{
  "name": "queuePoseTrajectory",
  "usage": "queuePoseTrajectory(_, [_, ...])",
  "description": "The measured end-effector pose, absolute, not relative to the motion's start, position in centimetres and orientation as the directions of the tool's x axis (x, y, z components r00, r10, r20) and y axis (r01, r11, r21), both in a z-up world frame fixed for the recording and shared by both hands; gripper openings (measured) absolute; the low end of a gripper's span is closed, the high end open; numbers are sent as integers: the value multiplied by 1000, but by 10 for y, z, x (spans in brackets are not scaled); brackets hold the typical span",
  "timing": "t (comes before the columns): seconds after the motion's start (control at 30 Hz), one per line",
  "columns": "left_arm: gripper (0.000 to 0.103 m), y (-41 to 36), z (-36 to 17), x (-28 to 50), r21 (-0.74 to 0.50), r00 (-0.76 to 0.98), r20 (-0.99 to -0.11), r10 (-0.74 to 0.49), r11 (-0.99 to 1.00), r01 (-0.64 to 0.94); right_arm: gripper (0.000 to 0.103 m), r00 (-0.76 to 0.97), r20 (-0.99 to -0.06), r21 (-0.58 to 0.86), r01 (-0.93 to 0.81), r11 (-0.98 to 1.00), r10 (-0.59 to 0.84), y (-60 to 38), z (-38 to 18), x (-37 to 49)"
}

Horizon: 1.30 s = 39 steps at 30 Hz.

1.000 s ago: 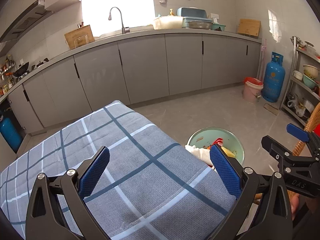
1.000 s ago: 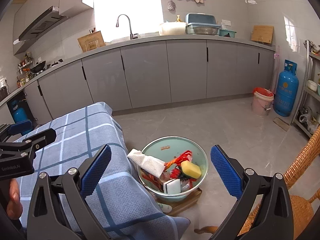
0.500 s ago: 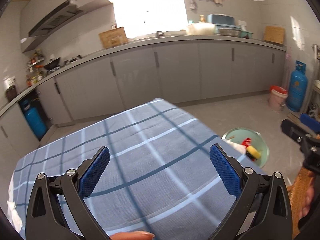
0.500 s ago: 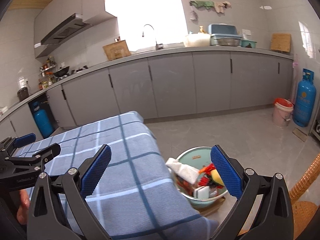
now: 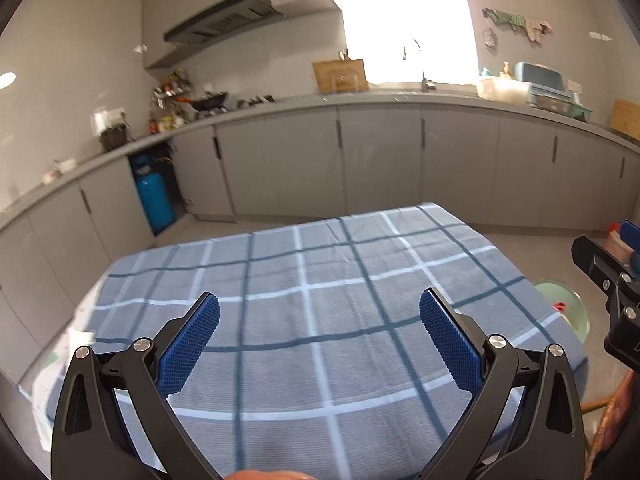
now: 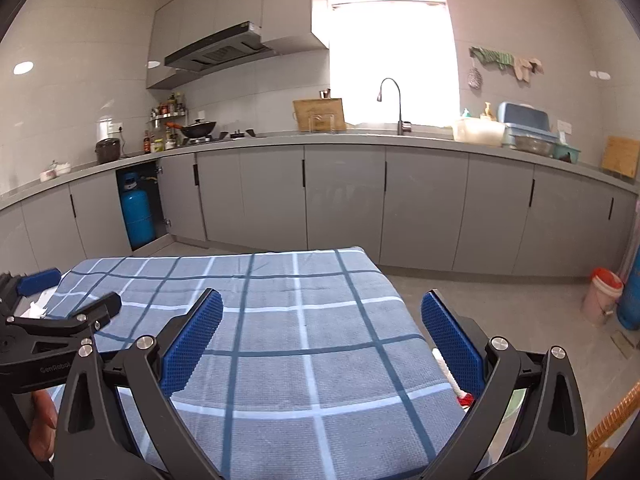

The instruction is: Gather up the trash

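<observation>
My left gripper hangs open over a table with a blue plaid cloth, nothing between its fingers. My right gripper is open too, above the table's right half. A green basin holding trash stands on the floor past the table's right edge. In the right wrist view only a white tissue and a red scrap of it show behind the right finger. Something small, white and crumpled lies at the cloth's left edge beside the left gripper.
Grey kitchen cabinets run along the far wall. A blue gas cylinder stands in an open bay. A pink bucket is on the floor at the right, and a wicker chair is at the lower right.
Both views have swung up and left, from the basin to the table top. The basin has slid to the right edge of each view. Both grippers stay open.
</observation>
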<state>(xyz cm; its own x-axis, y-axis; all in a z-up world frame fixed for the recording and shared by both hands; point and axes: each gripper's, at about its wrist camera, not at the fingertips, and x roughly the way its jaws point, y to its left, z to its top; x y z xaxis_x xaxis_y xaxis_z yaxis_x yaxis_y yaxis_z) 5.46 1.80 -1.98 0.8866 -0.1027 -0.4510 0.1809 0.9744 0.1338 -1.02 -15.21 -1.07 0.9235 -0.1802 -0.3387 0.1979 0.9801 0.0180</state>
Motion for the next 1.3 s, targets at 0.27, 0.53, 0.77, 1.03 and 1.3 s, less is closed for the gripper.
queuePoseTrajectory(0.27, [99,40,-9,38,118,904,-418,-92,981,154,98,934,-328,27,158,987,-141,-136,-5,-17])
queuePoseTrajectory(0.53, [99,37,-20,43,100,889,-444,-114,979,176,98,933,-339,52,144,988,-118,-136,-12,-15])
queuePoseTrajectory(0.77, [99,30,-21,41,136,895,-440,-74,980,148,98,936,-336,70,132,989,-101,-135,-15,-18])
queuePoseTrajectory(1.03, [99,25,-19,35,150,898,-429,-94,973,173,98,934,-344,81,128,988,-93,-136,-17,-16])
queuePoseTrajectory(1.3, [99,26,-19,37,146,900,-428,-84,976,160,98,936,-341,83,124,989,-89,-135,-18,-17])
